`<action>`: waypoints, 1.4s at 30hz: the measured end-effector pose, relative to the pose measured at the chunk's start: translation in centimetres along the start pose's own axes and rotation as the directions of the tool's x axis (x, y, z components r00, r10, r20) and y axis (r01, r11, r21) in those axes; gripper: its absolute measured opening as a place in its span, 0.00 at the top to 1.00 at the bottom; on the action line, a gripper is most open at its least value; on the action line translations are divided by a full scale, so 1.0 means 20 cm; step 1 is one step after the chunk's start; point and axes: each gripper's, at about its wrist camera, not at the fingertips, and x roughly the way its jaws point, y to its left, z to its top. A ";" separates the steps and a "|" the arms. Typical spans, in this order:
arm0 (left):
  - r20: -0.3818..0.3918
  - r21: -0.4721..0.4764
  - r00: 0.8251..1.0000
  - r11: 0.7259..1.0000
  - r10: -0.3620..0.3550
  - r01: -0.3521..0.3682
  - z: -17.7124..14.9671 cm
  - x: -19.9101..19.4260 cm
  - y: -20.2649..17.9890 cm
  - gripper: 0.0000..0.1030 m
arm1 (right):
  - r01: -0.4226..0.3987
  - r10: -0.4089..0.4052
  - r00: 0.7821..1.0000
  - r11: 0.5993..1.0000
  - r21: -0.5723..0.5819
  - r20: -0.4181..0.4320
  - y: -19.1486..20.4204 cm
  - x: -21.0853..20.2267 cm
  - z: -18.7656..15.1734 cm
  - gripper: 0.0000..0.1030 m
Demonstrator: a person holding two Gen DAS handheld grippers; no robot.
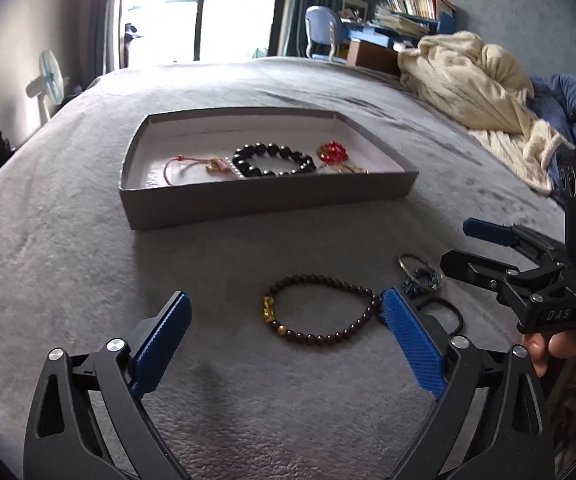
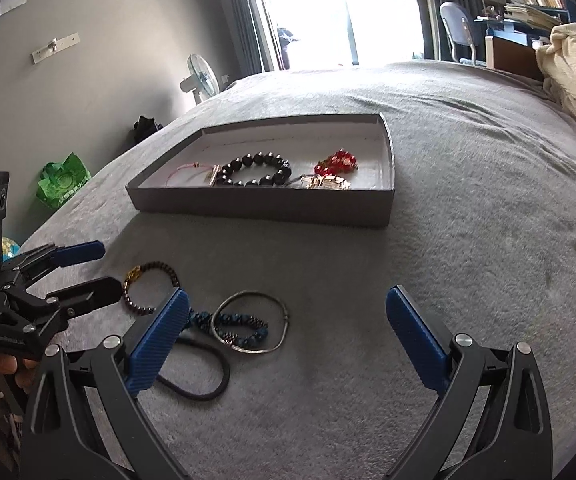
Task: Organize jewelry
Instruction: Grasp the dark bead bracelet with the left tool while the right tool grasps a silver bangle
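Observation:
A grey shallow box (image 1: 248,200) (image 2: 272,206) sits on the grey bed. It holds a black bead bracelet (image 1: 274,160) (image 2: 254,170), a pink cord bracelet (image 1: 192,164), a red bead piece (image 1: 332,152) (image 2: 336,162) and a gold piece (image 2: 328,182). On the bed in front lie a dark brown bead bracelet with gold charm (image 1: 320,316) (image 2: 148,286), a silver bangle (image 2: 252,322) (image 1: 418,272), a blue beaded bracelet (image 2: 236,326) and a black hair tie (image 2: 200,376). My left gripper (image 1: 288,312) is open just before the brown bracelet. My right gripper (image 2: 288,308) is open and empty over the bangle pile.
A cream blanket (image 1: 476,92) and blue bedding (image 1: 568,100) are piled at the bed's right. A fan (image 1: 50,76), a green bag (image 2: 64,180), a blue chair (image 1: 322,28) and a cluttered desk (image 1: 400,24) stand beyond the bed.

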 end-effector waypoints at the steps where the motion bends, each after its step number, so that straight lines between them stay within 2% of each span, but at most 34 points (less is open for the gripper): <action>1: -0.006 0.005 1.000 1.000 -0.009 0.009 0.00 0.01 0.00 0.14 | -0.002 0.002 1.000 1.000 -0.006 -0.007 0.00 0.01 0.00 0.05; 5: -0.039 0.012 0.999 1.000 -0.018 0.019 -0.02 0.05 0.00 0.32 | -0.007 0.006 1.000 1.000 -0.023 -0.029 0.02 0.03 0.00 0.05; 11: -0.067 0.028 0.997 0.999 -0.026 0.028 -0.02 0.08 -0.01 0.46 | -0.011 0.009 0.998 0.999 -0.036 -0.055 0.04 0.05 0.00 0.07; 15: -0.090 0.010 0.996 1.000 -0.027 0.028 -0.02 0.11 0.01 0.56 | -0.021 0.018 0.997 0.999 -0.032 -0.081 0.03 0.08 -0.01 0.16; 17: -0.092 0.007 0.996 1.000 -0.016 0.017 -0.02 0.11 0.01 0.69 | -0.027 0.024 0.995 0.999 -0.032 -0.096 0.04 0.09 -0.01 0.22; 18: -0.090 0.003 0.996 1.000 -0.005 0.005 -0.02 0.11 0.02 0.73 | -0.033 0.029 0.994 0.999 -0.032 -0.103 0.04 0.10 -0.01 0.24; 23: -0.085 -0.022 0.996 1.000 0.014 -0.016 -0.02 0.11 0.06 0.87 | -0.061 0.058 0.991 0.998 -0.023 -0.122 0.04 0.11 -0.01 0.28; 28: -0.077 -0.034 0.996 0.998 0.044 -0.046 -0.02 0.09 0.09 0.92 | -0.091 0.090 0.986 0.996 0.000 -0.142 0.03 0.12 -0.02 0.33; 35: -0.066 -0.087 0.995 0.993 0.077 -0.083 -0.01 0.07 0.18 0.92 | -0.109 0.112 0.982 0.994 0.025 -0.154 0.02 0.14 -0.01 0.38; 38: -0.071 -0.082 0.994 0.993 0.078 -0.084 -0.01 0.07 0.18 0.92 | -0.105 0.105 0.982 0.994 0.010 -0.155 0.03 0.15 -0.01 0.44; 40: -0.078 -0.066 0.994 0.994 0.080 -0.086 -0.01 0.08 0.16 0.92 | -0.105 0.105 0.983 0.994 0.008 -0.150 0.03 0.14 -0.01 0.53; 42: -0.085 -0.059 0.994 0.995 0.075 -0.080 0.00 0.08 0.15 0.92 | -0.108 0.108 0.984 0.994 0.012 -0.144 0.02 0.13 -0.01 0.53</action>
